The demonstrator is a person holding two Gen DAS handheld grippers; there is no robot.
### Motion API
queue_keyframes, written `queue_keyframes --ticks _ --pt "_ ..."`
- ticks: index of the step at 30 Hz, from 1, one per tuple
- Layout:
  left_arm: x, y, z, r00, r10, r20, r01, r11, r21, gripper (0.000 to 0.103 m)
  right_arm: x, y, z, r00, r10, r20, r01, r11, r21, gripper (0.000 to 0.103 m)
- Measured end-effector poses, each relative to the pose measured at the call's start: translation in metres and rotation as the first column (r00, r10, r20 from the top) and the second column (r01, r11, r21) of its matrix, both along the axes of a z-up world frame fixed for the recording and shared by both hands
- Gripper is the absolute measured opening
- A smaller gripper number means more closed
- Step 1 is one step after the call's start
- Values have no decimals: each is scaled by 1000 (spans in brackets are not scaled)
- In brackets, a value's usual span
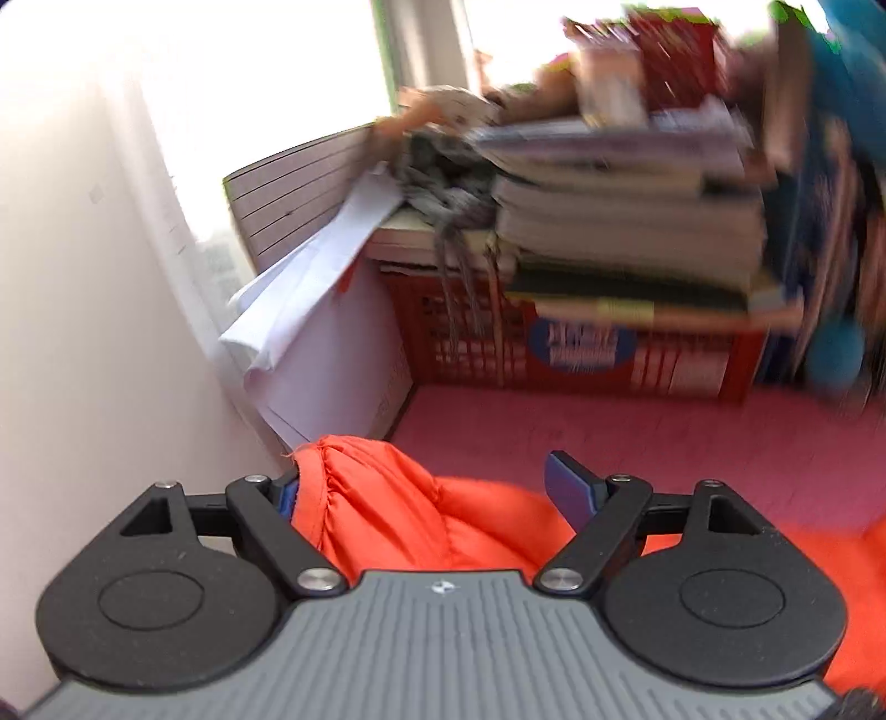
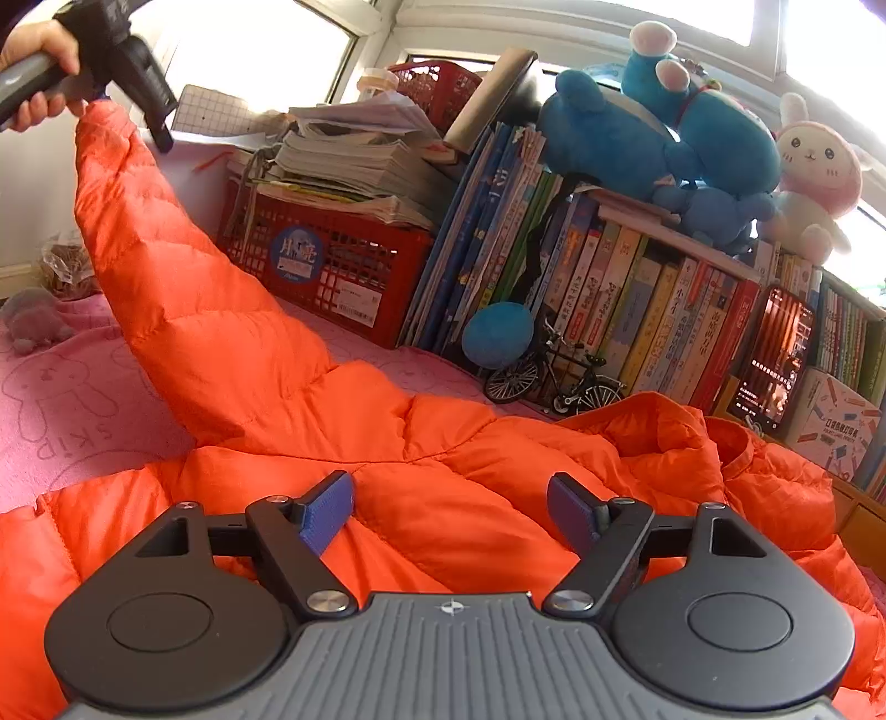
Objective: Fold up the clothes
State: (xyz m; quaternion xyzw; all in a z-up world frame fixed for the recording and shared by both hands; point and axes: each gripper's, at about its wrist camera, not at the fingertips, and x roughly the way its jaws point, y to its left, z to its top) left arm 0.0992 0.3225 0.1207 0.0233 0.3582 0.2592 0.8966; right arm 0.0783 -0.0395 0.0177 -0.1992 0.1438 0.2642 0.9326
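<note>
An orange quilted jacket [image 2: 310, 387] lies spread on a pink bed sheet [image 2: 66, 387]. One sleeve [image 2: 144, 221] rises steeply to the upper left, where a hand [image 2: 39, 50] holds my left gripper at its tip. In the left wrist view the sleeve's cuff [image 1: 365, 487] sits between the wide-apart jaws of my left gripper [image 1: 426, 476]. It leans against the left pad and stands clear of the right pad [image 1: 565, 487]. My right gripper [image 2: 451, 487] hovers open over the jacket's body, with nothing between its blue pads.
A red crate [image 2: 332, 266] topped with stacked papers [image 2: 360, 155] stands at the back. To its right come a row of books [image 2: 637, 299], blue plush toys [image 2: 637, 127], a model bicycle [image 2: 554, 376] and a phone [image 2: 775, 354]. A grey plush [image 2: 33, 321] lies at the left.
</note>
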Motion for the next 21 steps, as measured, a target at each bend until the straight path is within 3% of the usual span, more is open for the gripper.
queue_keyframes --ticks 2,3,5,8,11,14,16,19,21 --pt "-1 0 -7 996 -76 -54 73 995 -68 87 0 0 0 1000 0 -4 0 1000 1 78" --pt "-2 0 -10 988 -130 -79 118 983 -139 87 0 0 0 1000 0 -5 0 1000 0 79" --pt "-3 -6 -15 974 -200 -109 177 965 -196 87 1 1 0 1000 0 -8 0 1000 -1 79" --pt "-5 -23 -16 962 -219 -165 203 973 -109 89 0 2 -1 1000 0 -8 0 1000 -5 79" --pt "-6 -32 -11 977 -105 -184 116 992 53 89 0 2 -1 1000 0 -6 -1 1000 -10 79" --pt "-8 -36 1 993 51 -110 -24 971 237 89 1 3 -2 1000 1 -8 -1 1000 -12 80" --pt "-17 -39 12 997 81 -21 -73 966 246 89 1 3 -2 1000 0 -7 0 1000 -11 80" --pt "-39 -67 20 991 -70 117 51 987 152 89 1 3 -2 1000 1 -6 -1 1000 -13 81" --pt "-57 -99 10 960 -189 207 166 979 120 90 1 3 -3 1000 0 -6 0 1000 -13 81"
